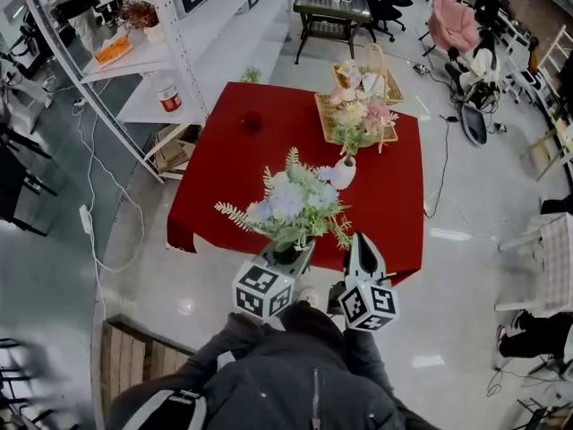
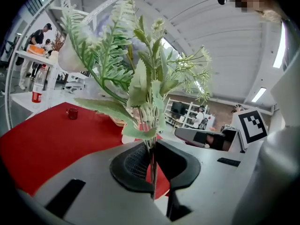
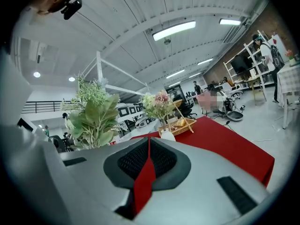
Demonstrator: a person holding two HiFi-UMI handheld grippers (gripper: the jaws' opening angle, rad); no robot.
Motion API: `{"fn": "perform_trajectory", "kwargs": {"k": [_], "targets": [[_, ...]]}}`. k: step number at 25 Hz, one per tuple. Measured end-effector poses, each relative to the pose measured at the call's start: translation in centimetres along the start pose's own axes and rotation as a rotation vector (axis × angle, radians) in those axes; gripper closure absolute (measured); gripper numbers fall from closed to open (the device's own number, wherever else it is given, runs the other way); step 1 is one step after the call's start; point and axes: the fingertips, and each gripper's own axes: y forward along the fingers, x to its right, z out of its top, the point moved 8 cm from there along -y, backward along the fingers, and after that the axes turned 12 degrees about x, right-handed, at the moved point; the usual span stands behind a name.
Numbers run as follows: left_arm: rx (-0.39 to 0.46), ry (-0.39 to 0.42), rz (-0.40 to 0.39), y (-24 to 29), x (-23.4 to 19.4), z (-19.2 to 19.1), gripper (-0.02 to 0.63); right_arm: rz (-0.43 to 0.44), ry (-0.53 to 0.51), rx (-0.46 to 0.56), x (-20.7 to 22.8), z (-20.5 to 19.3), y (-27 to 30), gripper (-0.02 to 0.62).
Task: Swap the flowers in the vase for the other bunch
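A white metal shelving rack (image 1: 170, 52) runs along the left of a square counter draped in red cloth (image 1: 233, 186), which fills the middle of the head view. Over the counter's near edge I hold a bushy bunch of pale blue and white flowers with green fern sprays (image 1: 288, 202) — my left gripper (image 1: 292, 254) has its jaws clamped on the thin stems (image 2: 152, 165), and the bunch stands upright above them. In the left gripper view those stems run straight down the narrow slit between the dark ribbed pads (image 2: 133, 163), with leaves spreading overhead. Just to the right, my right gripper (image 1: 362, 244) points the same way; its jaws are pressed together with nothing between them. At the counter's far right corner sits a shallow woven wicker basket with a hoop handle (image 1: 387, 135). In front of it a bunch of pink and cream flowers (image 1: 358, 115) stands in a small white round-bellied vase (image 1: 344, 173) — well apart from both grippers. A small dark red cup (image 1: 252, 121) sits alone towards the far left of the cloth
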Motion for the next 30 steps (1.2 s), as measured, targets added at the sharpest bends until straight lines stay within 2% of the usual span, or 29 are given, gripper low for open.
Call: {"fn": "perform_trajectory", "kwargs": {"k": [9, 20, 30], "targets": [[0.017, -0.033, 0.062, 3.4, -1.3, -0.1, 0.577, 0.037, 0.010, -0.030, 2.6, -0.1, 3.3, 0.581], [0.038, -0.016, 0.134, 6.4, -2.6, 0.0, 0.577, 0.078, 0.047, -0.047, 5.6, -0.3, 6.6, 0.581], [0.050, -0.004, 0.178, 7.0, -2.7, -0.2, 0.578, 0.096, 0.066, -0.036, 7.2, 0.0, 7.7, 0.581]]}}
